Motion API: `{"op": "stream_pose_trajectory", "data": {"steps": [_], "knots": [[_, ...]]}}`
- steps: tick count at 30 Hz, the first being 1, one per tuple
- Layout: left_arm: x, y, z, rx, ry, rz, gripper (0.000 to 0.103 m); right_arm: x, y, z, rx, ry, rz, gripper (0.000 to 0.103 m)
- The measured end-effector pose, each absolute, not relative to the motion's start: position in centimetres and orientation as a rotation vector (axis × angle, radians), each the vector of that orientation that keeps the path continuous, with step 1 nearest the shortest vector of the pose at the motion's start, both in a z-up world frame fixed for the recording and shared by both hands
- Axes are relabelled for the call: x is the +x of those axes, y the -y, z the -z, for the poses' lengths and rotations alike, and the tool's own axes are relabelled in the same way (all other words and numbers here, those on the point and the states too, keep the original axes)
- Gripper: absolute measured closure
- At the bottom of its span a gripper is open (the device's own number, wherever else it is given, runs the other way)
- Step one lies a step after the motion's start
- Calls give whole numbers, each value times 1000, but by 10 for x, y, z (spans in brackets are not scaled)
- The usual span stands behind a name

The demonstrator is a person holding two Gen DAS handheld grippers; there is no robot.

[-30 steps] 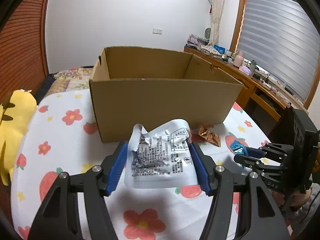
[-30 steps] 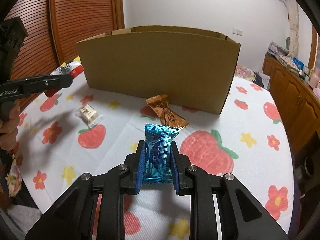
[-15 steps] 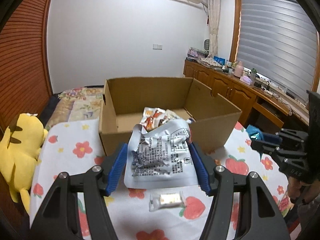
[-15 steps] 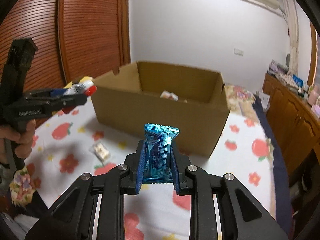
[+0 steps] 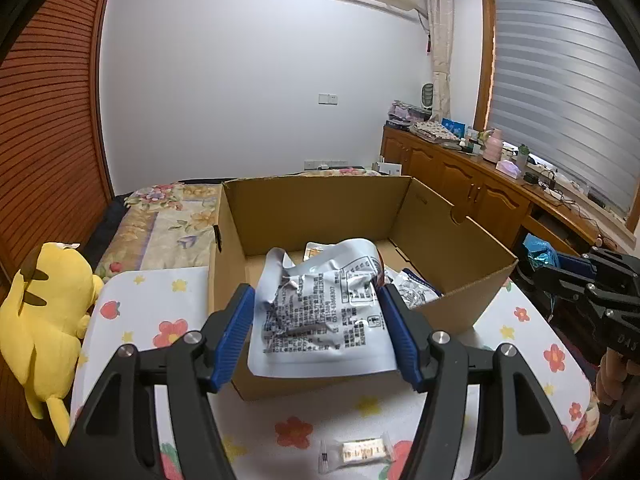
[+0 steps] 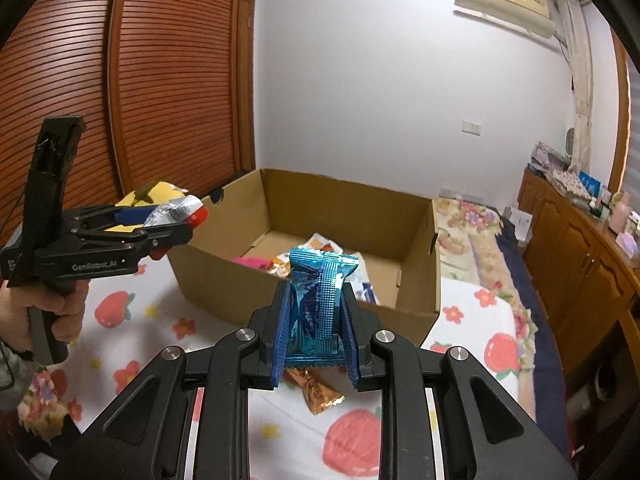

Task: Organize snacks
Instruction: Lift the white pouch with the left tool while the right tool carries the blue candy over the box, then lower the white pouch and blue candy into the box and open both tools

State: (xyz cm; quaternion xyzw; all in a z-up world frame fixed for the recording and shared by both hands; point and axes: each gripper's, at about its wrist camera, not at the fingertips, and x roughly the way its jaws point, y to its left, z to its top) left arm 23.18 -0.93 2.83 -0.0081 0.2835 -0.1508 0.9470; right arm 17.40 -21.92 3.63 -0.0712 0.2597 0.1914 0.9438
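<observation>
An open cardboard box (image 5: 448, 240) (image 6: 304, 200) stands on the table and holds several snack packets. My left gripper (image 5: 320, 320) is shut on a crumpled silver snack pouch (image 5: 320, 308), held above the box's near wall; this gripper also shows in the right wrist view (image 6: 176, 220). My right gripper (image 6: 316, 320) is shut on a blue foil snack packet (image 6: 318, 300), held above the table in front of the box; this gripper shows at the right of the left wrist view (image 5: 560, 268).
A small clear-wrapped snack (image 5: 360, 450) and an orange foil snack (image 6: 316, 392) lie on the flowered tablecloth (image 6: 460, 360). A yellow plush toy (image 5: 44, 312) sits at the table's left. A bed and wooden cabinets (image 5: 480, 192) stand behind.
Both grippers have risen with their snacks and moved toward the box, so its inside now shows. Both grips are unchanged.
</observation>
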Motion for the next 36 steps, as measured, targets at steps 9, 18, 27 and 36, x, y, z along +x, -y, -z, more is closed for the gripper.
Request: {"op": "stream_pose_trajectory", "data": {"steps": [9,18,27,36], "knots": [[256,7,-28,-1,-600,276,39,196,215,-40,-150,-538,-385,81],[275,5,-30,-14,-603,255,38,229,211,-37,-134,-559,-368,81],[286,20,-24,44,-611,258,37,271,209,-22,-114,-616,-313,81],[295,24,-18,38,-660,272,32,285,212,-2,-95,-671,-299,81]]}}
